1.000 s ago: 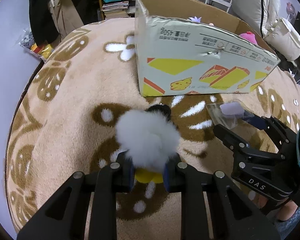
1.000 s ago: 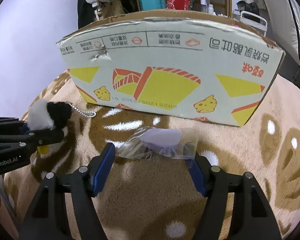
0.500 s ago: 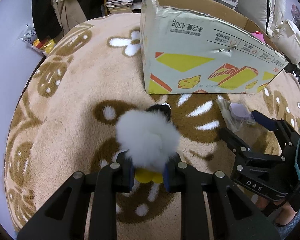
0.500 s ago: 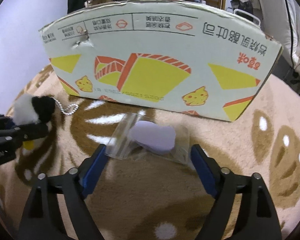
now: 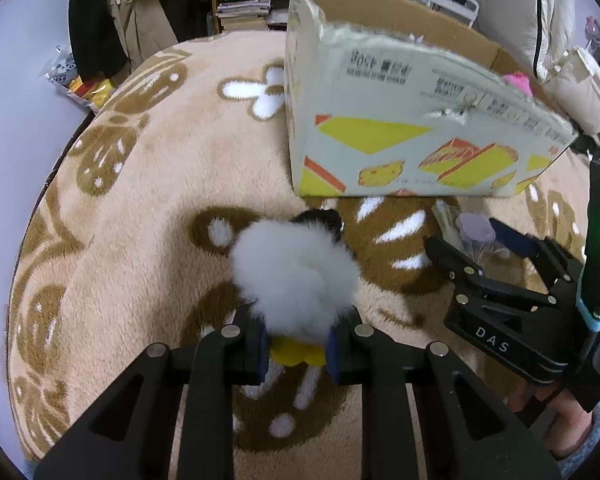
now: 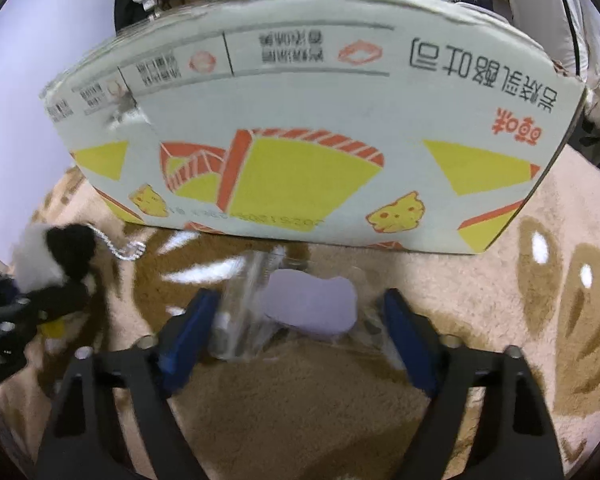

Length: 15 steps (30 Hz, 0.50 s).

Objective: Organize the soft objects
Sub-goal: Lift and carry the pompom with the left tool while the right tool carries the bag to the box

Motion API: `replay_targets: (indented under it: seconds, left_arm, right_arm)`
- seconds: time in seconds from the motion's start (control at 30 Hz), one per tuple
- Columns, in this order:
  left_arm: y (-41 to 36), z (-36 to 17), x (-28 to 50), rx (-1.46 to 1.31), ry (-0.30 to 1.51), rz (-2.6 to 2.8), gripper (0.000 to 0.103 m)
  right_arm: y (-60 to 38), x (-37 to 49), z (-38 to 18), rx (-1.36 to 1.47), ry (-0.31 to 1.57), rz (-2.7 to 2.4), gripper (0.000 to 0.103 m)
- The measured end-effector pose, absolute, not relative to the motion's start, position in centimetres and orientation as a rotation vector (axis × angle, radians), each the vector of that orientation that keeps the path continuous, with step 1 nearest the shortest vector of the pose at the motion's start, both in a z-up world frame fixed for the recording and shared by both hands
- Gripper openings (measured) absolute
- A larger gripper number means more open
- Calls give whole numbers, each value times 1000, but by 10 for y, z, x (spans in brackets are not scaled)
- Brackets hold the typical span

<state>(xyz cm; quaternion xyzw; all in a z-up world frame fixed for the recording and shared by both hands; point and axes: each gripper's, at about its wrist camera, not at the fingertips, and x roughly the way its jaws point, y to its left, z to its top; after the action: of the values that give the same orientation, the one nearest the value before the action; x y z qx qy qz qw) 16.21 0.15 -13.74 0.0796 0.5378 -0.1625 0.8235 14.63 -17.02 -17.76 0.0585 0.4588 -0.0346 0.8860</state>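
Two grippers work over our beige, brown-patterned plush rug (image 5: 148, 216). Our left gripper (image 5: 296, 350) pinches a fluffy white-and-black pom-pom toy (image 5: 296, 276). Our right gripper (image 6: 296, 328), jaws just closing but spread, straddles a clear plastic bag holding something lilac (image 6: 300, 308) beside the printed cardboard box (image 6: 308, 120).

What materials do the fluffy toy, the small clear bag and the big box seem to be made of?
Fluffy toy: likely synthetic plush, long white fuzzy pile.
Clear bag: thin plastic film, transparent, glossy and creased; the lilac piece inside is unclear.
Box: printed cardboard, matte, with torn, frayed edges.
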Motion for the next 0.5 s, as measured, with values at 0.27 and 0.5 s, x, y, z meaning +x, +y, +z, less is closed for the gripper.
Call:
replay_targets:
  seconds: [0.27,0.5]
  left_arm:
    - [0,-127,153,168,1099,-360,19]
    - [5,-90,133,194,972,-323,18]
  right_arm:
    - [-178,130,-164,136,910,-42,81]
    - [-196,102,-125,157,808,-35,81]
